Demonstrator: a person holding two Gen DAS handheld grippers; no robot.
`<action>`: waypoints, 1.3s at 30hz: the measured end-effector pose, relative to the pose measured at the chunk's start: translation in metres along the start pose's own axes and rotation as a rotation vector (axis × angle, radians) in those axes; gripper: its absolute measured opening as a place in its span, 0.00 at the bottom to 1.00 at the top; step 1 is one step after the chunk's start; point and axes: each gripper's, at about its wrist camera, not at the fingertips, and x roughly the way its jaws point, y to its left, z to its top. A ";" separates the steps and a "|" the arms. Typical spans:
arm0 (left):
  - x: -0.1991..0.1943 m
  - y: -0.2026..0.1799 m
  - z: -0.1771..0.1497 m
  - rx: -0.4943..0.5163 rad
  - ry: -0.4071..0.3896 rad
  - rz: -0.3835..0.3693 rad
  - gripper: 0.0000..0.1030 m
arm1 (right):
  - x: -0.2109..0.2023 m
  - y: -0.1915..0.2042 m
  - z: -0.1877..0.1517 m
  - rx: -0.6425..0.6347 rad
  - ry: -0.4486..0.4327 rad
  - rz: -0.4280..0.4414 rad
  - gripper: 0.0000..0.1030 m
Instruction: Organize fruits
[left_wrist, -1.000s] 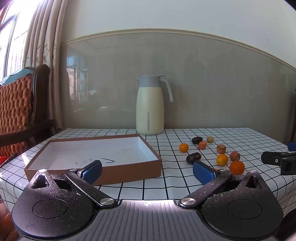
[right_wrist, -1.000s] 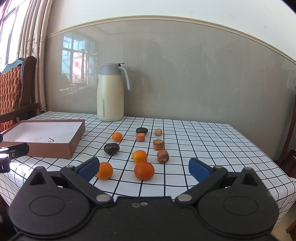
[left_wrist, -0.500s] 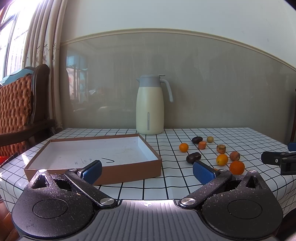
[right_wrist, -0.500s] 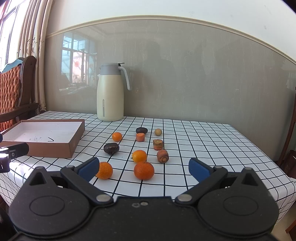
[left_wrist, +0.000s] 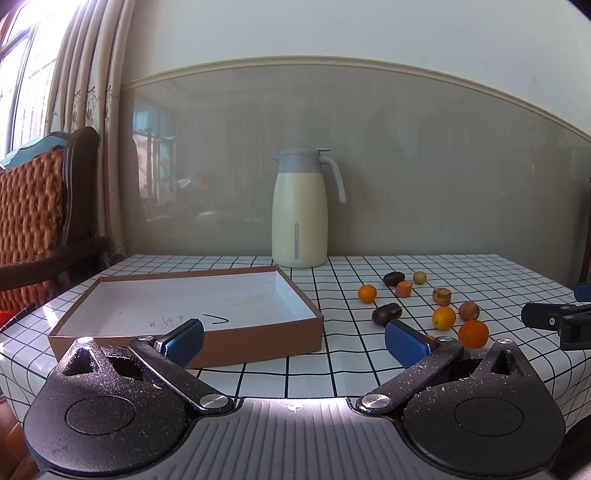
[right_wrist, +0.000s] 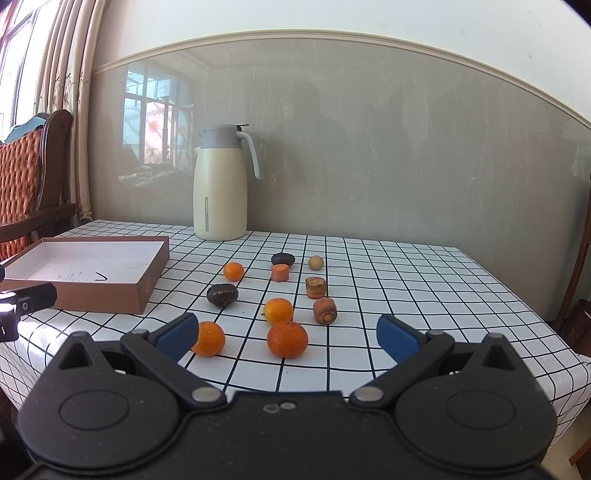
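Observation:
Several small fruits lie loose on the checked tablecloth. Nearest in the right wrist view are two oranges (right_wrist: 287, 338) (right_wrist: 208, 338), behind them a yellow-orange one (right_wrist: 278, 310), a dark chestnut-like piece (right_wrist: 221, 295) and carrot chunks (right_wrist: 325, 310). A shallow brown cardboard box (left_wrist: 184, 302) with a white floor stands empty at the left. My left gripper (left_wrist: 293, 338) is open over the table's front edge, just before the box's near wall. My right gripper (right_wrist: 287, 334) is open, held low in front of the nearest orange. Nothing is held by either.
A cream thermos jug (left_wrist: 299, 208) stands at the back by the wall. A wooden chair with an orange woven cushion (left_wrist: 29, 206) is off the table's left side. The table's right edge (right_wrist: 546, 332) drops away beyond the fruits.

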 end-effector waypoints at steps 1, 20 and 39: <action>0.000 0.000 0.000 0.000 0.000 0.000 1.00 | 0.000 0.000 0.000 0.001 0.000 0.000 0.94; 0.001 0.001 0.001 -0.008 -0.001 0.014 1.00 | 0.003 -0.001 0.000 0.003 0.008 0.001 0.94; 0.048 -0.054 -0.006 0.054 0.041 -0.127 1.00 | 0.056 -0.007 0.006 -0.091 0.135 0.025 0.64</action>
